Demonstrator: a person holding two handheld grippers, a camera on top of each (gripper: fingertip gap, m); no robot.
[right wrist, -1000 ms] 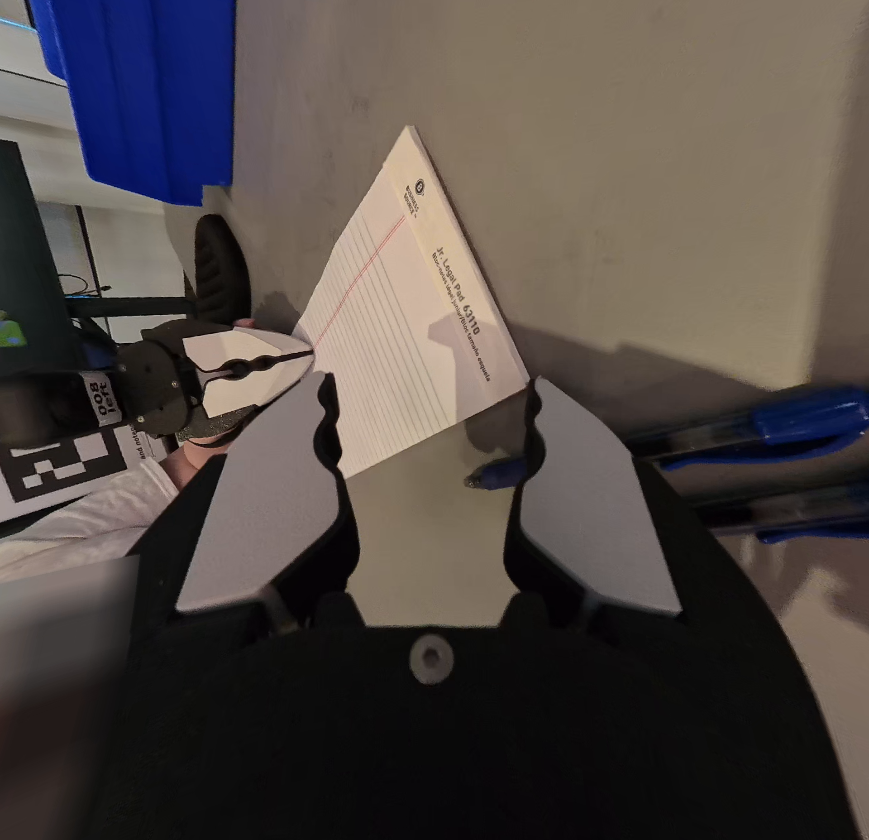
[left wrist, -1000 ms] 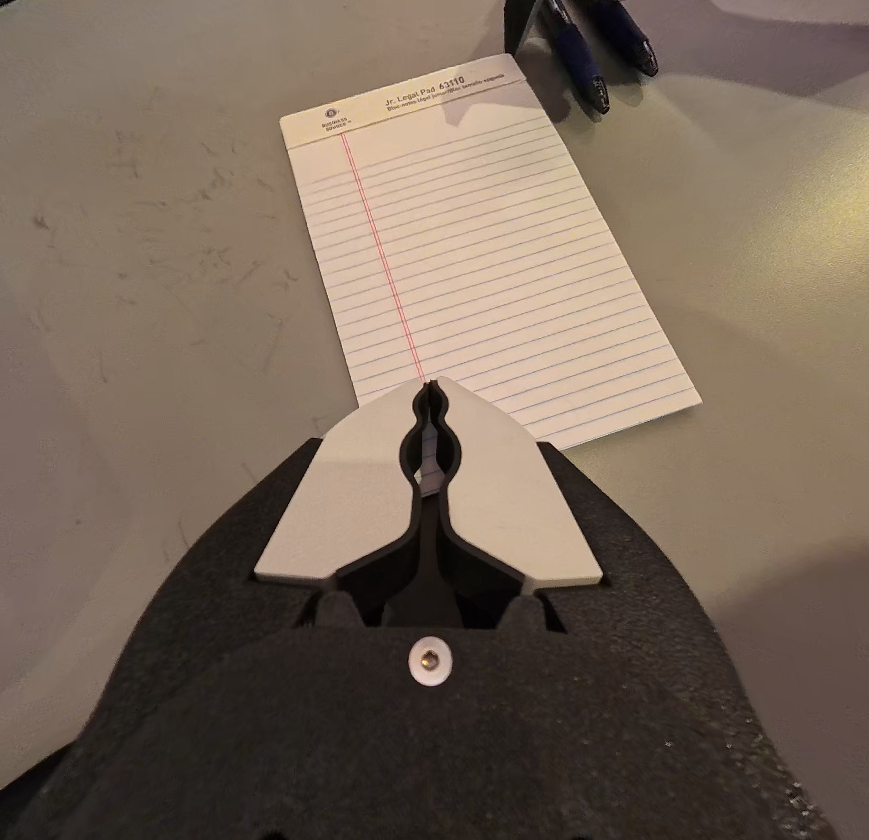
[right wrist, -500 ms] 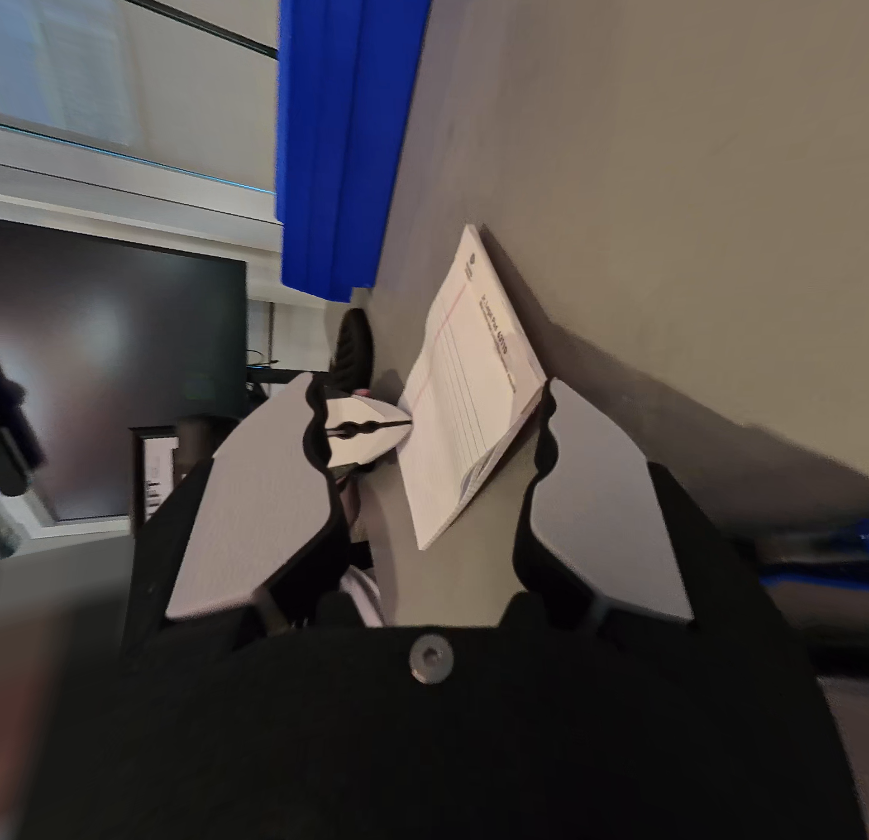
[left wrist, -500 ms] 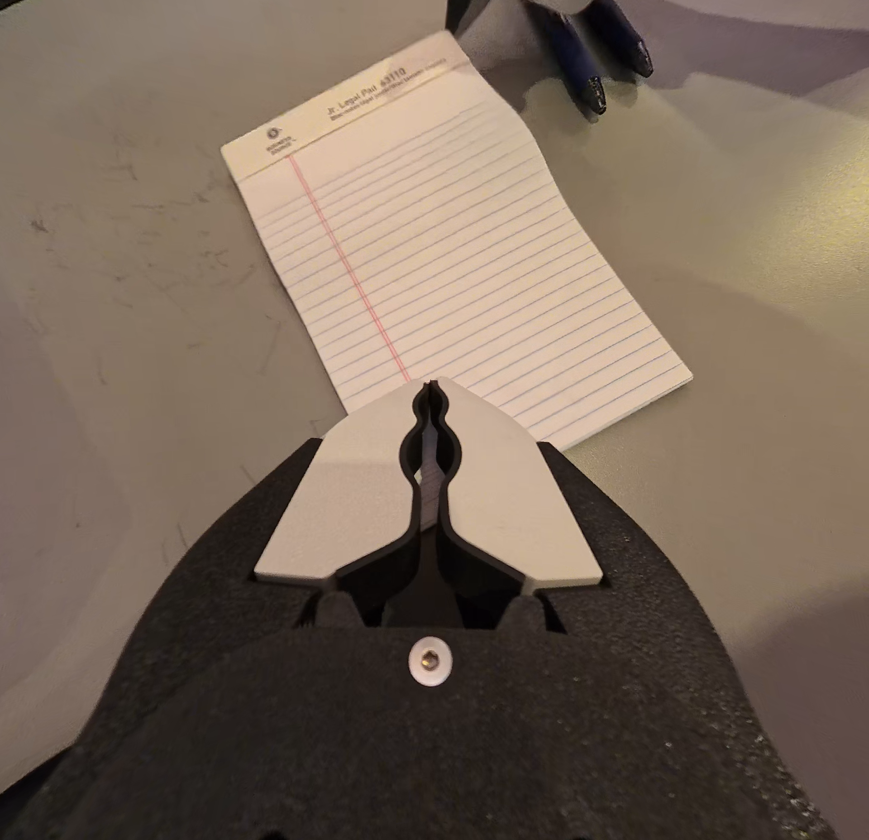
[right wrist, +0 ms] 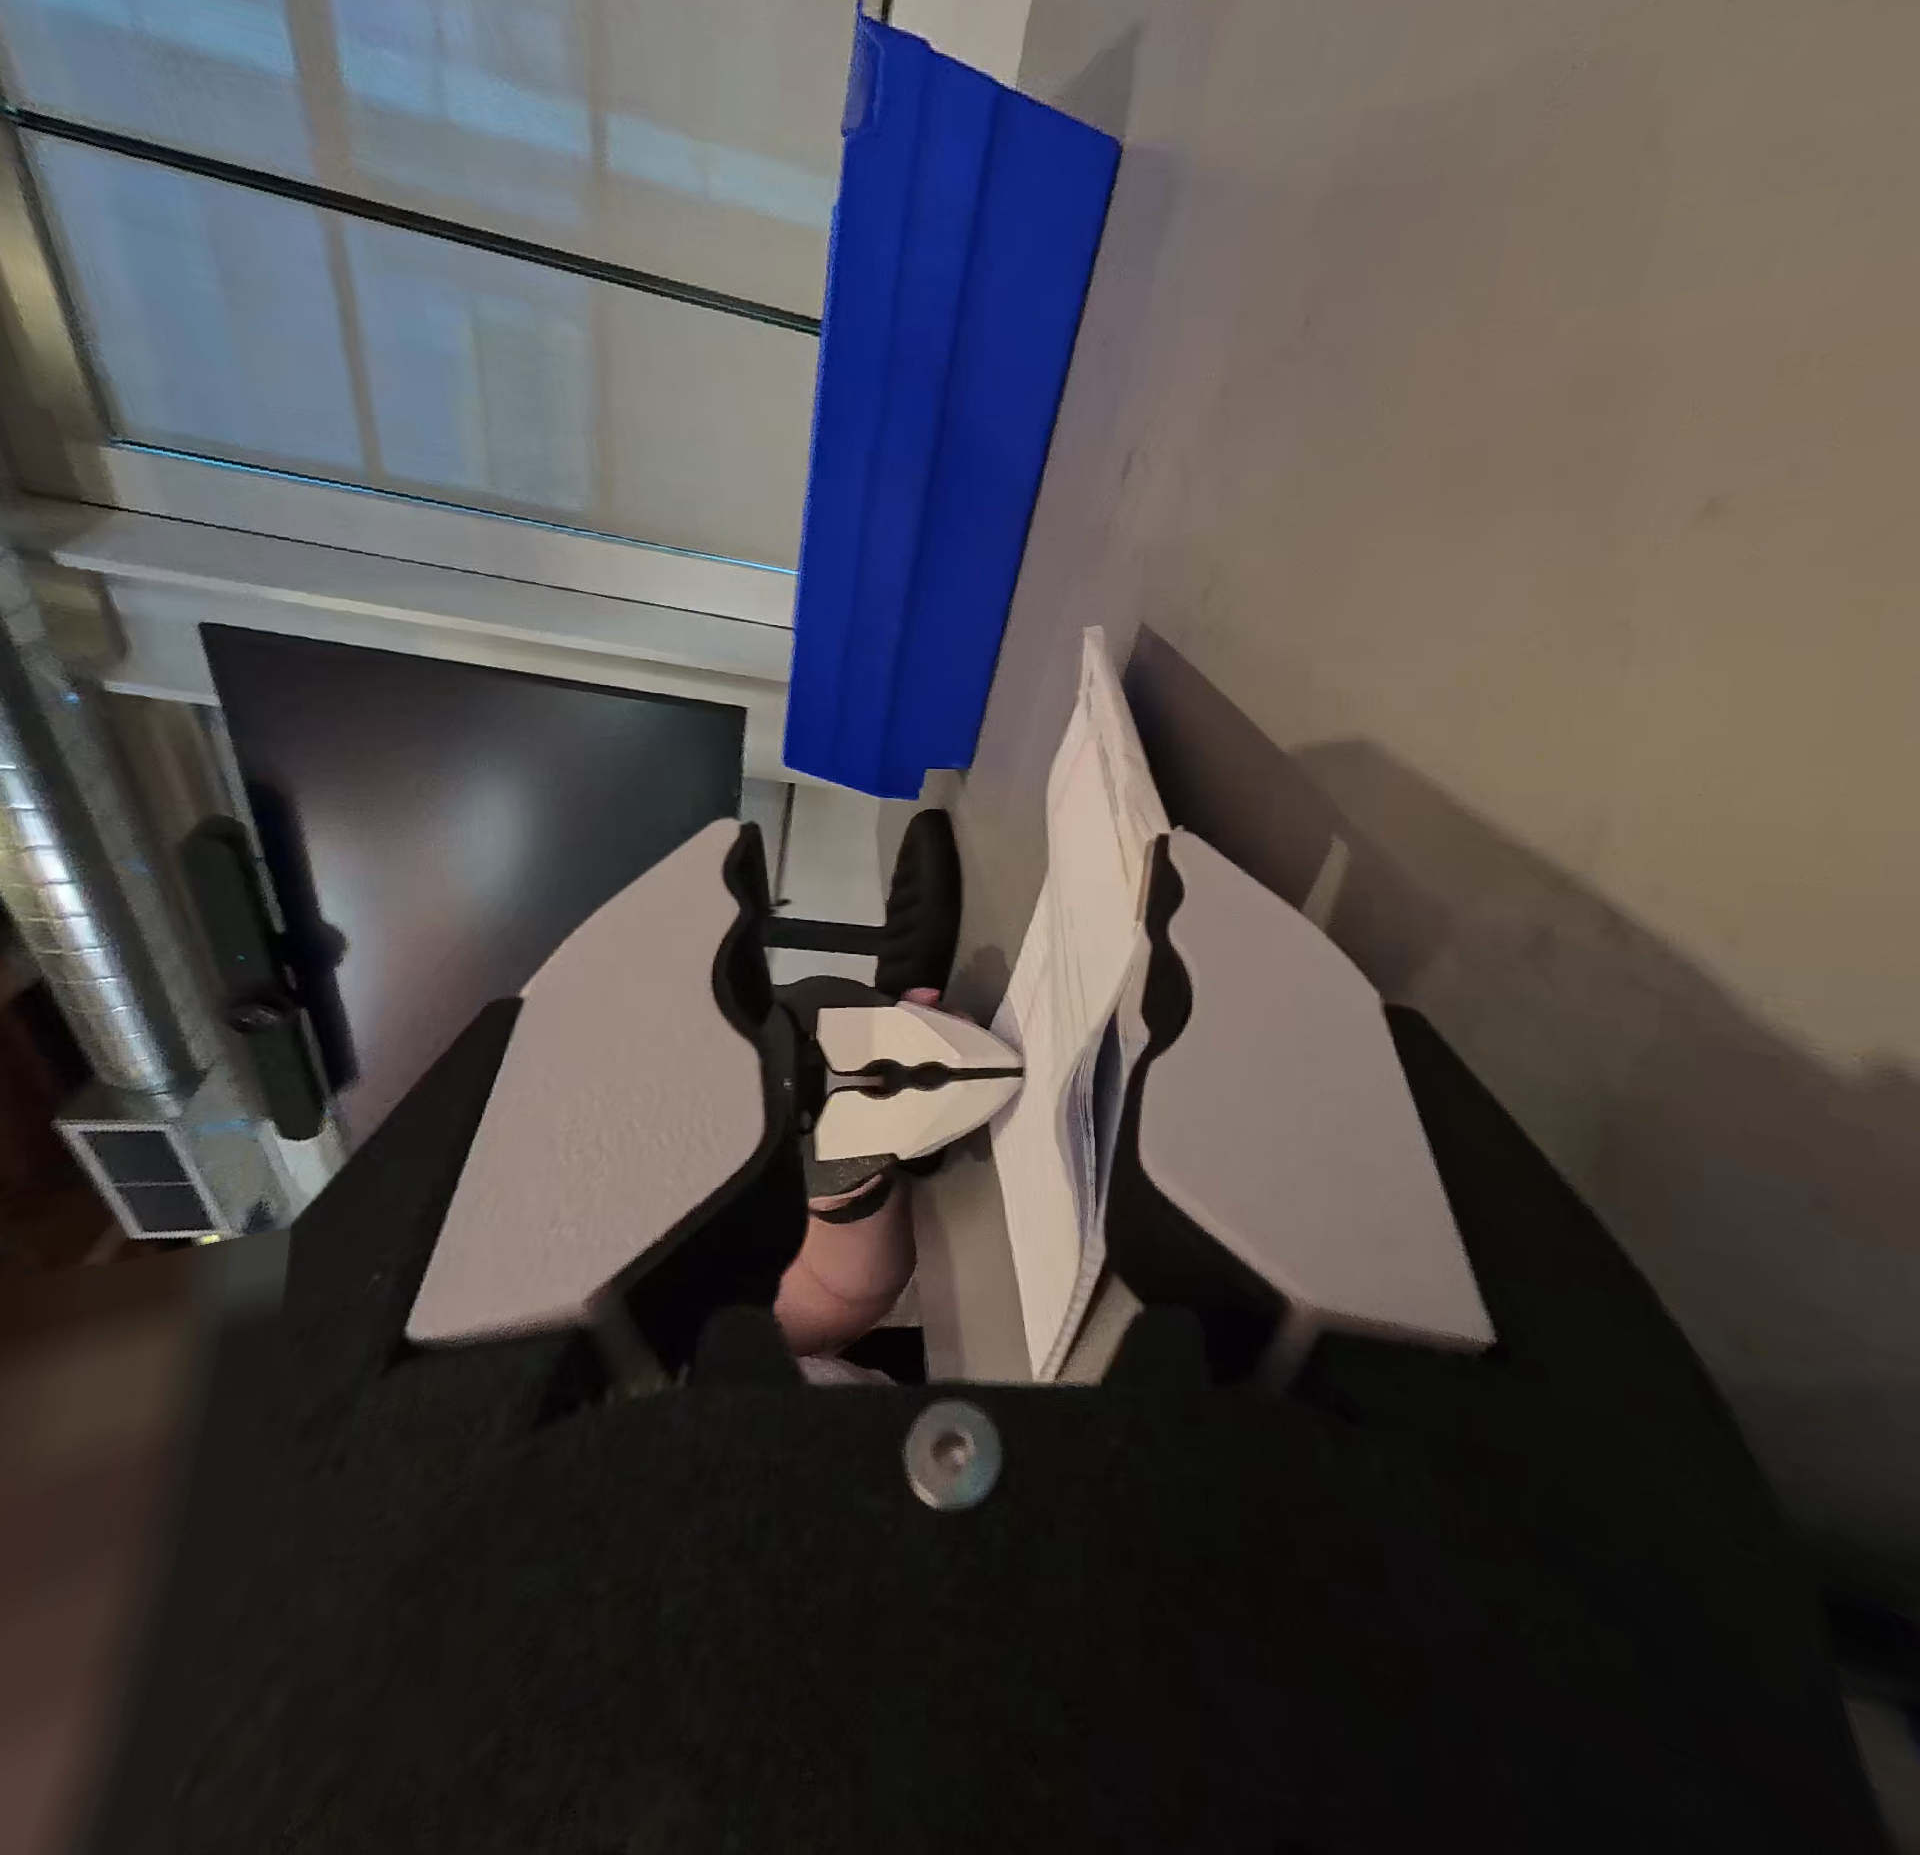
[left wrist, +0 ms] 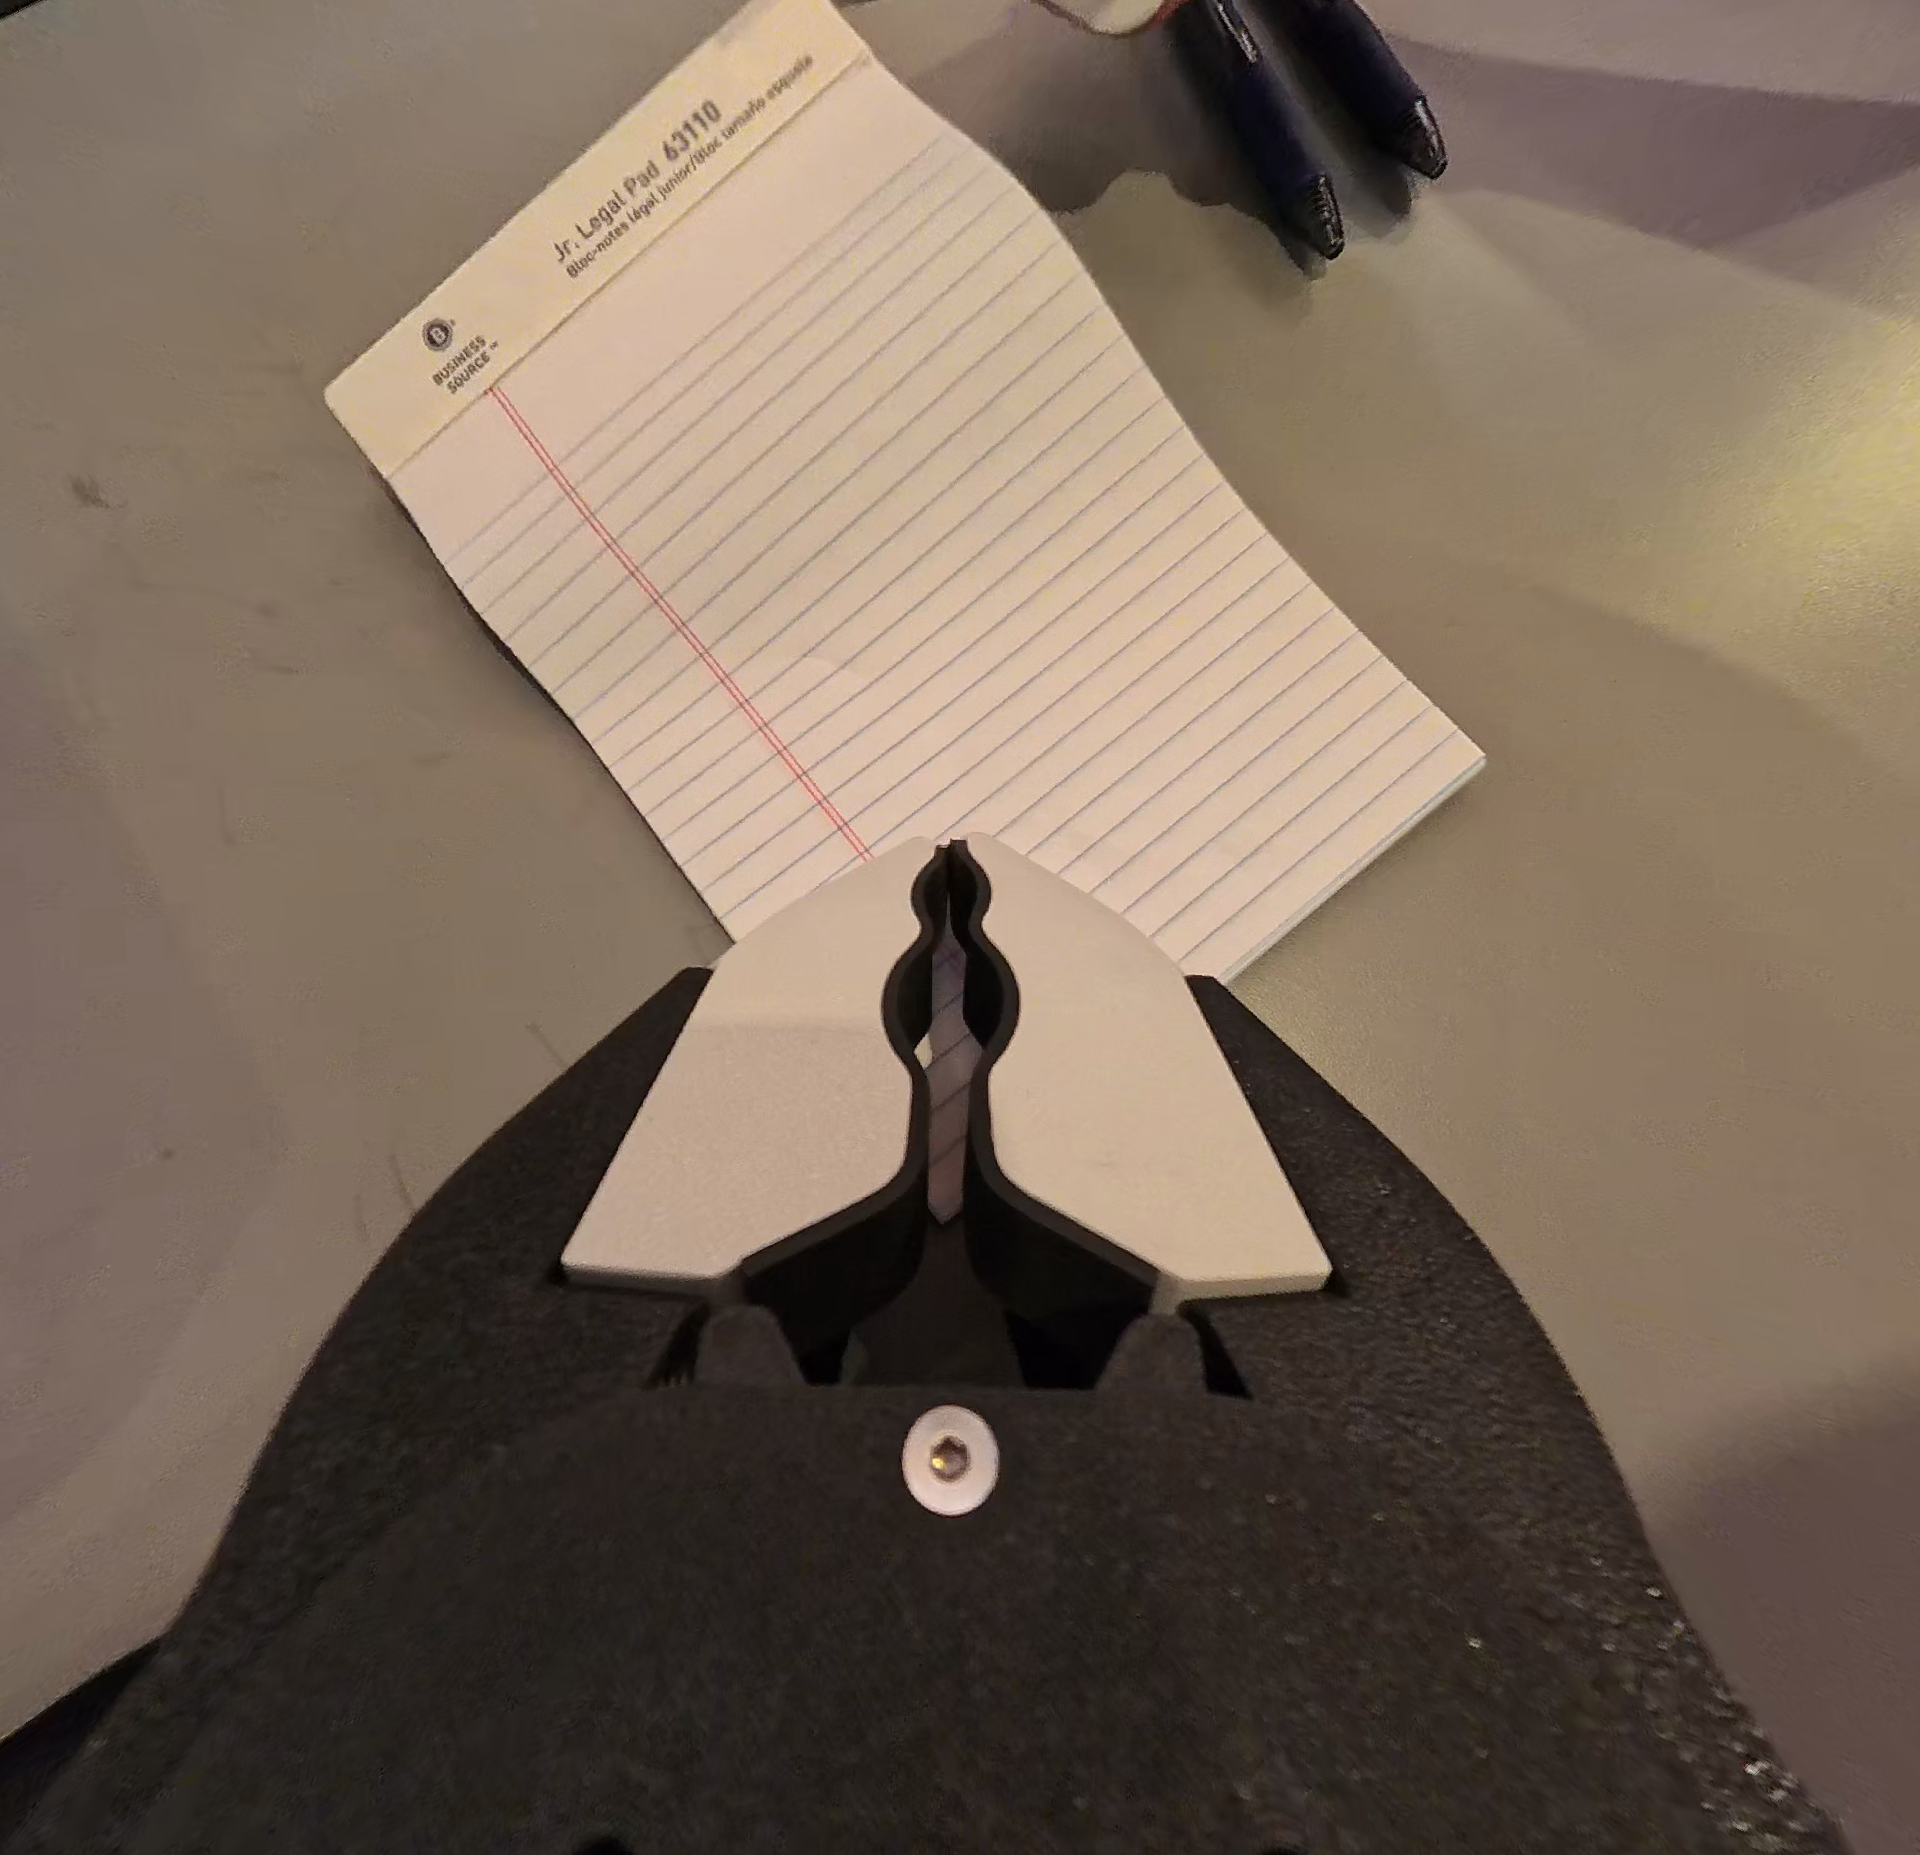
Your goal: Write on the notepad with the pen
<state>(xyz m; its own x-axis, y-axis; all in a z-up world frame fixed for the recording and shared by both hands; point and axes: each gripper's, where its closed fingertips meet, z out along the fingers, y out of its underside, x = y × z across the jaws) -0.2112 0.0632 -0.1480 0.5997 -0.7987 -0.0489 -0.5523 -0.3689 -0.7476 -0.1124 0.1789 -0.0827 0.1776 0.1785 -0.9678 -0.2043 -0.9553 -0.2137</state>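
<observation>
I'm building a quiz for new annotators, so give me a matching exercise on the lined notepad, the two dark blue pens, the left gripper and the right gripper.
Things:
1. white lined paper notepad
2. two dark blue plastic pens
3. left gripper
4. right gripper

States:
A. lying ungripped on the grey table, beyond the pad's top corner
B. shut, at the pad's near edge
C. open, fingers either side of the pad's top end
D. page blank

Pairs: 1-D, 2-A, 3-B, 4-C

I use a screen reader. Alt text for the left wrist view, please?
The left claw, shut, rests over the near edge of a lined notepad on a grey table. Two blue pens lie beyond the pad.
</observation>
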